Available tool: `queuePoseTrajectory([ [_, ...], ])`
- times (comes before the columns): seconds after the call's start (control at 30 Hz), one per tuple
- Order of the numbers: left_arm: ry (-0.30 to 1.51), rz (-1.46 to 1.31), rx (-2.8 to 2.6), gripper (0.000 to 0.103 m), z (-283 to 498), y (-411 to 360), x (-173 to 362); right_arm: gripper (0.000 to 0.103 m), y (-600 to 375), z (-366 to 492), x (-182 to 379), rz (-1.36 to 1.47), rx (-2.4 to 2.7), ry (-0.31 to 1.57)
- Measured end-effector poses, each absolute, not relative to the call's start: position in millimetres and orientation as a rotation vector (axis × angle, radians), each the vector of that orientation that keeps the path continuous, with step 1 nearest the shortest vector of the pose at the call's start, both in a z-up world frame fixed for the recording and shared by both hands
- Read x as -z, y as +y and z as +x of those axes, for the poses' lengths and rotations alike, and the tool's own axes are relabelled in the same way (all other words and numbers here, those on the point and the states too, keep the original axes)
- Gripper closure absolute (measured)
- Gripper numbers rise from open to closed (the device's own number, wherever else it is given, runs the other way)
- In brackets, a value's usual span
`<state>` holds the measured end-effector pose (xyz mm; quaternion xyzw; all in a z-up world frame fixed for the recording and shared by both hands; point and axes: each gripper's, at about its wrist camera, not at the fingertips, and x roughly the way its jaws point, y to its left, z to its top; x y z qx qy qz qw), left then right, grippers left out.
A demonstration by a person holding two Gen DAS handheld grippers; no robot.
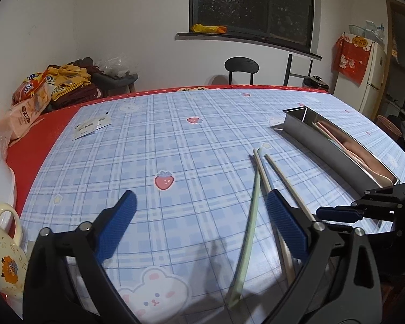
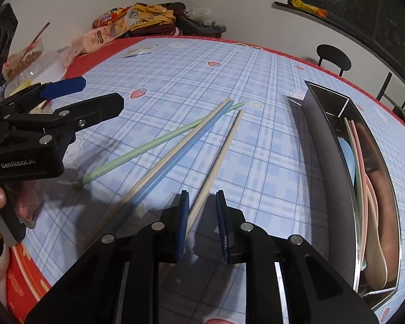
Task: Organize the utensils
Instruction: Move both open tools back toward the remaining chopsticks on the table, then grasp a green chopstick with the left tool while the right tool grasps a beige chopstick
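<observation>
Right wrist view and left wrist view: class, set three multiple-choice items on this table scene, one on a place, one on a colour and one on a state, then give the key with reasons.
1. In the right wrist view, on which side of the green chopstick does the metal tray lie?
A. left
B. right
C. on top of it

2. What colour is the chopstick between the fingers of the right gripper?
A. green
B. blue
C. cream

3. How does the left gripper stand?
A. wide open, holding nothing
B. shut on a spoon
C. shut on a cup

Key:
1 B, the tray runs along the right side of the cloth, apart from the chopstick.
2 C, the cream chopstick runs down into the gap between the blue pads.
3 A, its pads are far apart with only tablecloth beyond them.
</observation>
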<state>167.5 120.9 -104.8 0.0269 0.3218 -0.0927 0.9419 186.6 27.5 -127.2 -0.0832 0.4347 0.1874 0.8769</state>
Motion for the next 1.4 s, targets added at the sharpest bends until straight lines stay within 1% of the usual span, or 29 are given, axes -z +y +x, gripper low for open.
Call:
queuePoseTrajectory([
  [0.03,0.661,0.053,0.192,0.018,168.3,121.3,105.2,0.087,27.2,185.9,127.4,-0.177,-0.387,0.898],
  [0.07,0.668,0.049,0.197,0.024,169.3,121.6,105.8,0.088,27.4,185.1,127.7,-0.183,-0.382,0.888],
  [0.13,0.674,0.048,0.205,0.029,170.3,121.3,106.4,0.091,27.2,184.3,128.4,-0.179,-0.387,0.878],
  [0.33,0.693,0.144,0.265,0.043,170.3,100.5,110.5,0.092,20.3,186.8,128.6,-0.135,-0.404,0.883],
  [0.4,0.706,0.183,0.285,0.051,170.8,92.4,113.3,0.092,19.3,187.3,128.8,-0.126,-0.409,0.885],
  [0.43,0.716,0.207,0.29,0.052,171.7,87.4,115.5,0.092,19.2,187.2,128.8,-0.124,-0.41,0.885],
  [0.5,0.736,0.232,0.296,0.062,174.1,81.9,119.2,0.092,18.1,188.0,129.0,-0.117,-0.414,0.886],
  [0.53,0.751,0.244,0.296,0.064,176.1,79.4,121.8,0.092,17.5,188.5,129.1,-0.113,-0.416,0.886],
  [0.6,0.768,0.258,0.297,0.074,178.3,76.6,124.8,0.092,16.4,188.6,129.4,-0.102,-0.421,0.887],
  [0.67,0.779,0.275,0.309,0.076,178.3,73.1,127.6,0.092,15.9,188.4,129.5,-0.098,-0.424,0.888],
  [0.93,0.829,0.311,0.362,0.076,182.1,63.9,136.3,0.092,13.4,189.0,129.9,-0.081,-0.434,0.89],
  [1.03,0.857,0.306,0.371,0.079,185.8,64.0,139.8,0.092,13.0,189.1,129.9,-0.078,-0.435,0.89],
  [1.4,0.849,0.347,0.35,0.079,184.2,58.7,141.0,0.092,12.7,189.8,129.5,-0.068,-0.439,0.892],
])
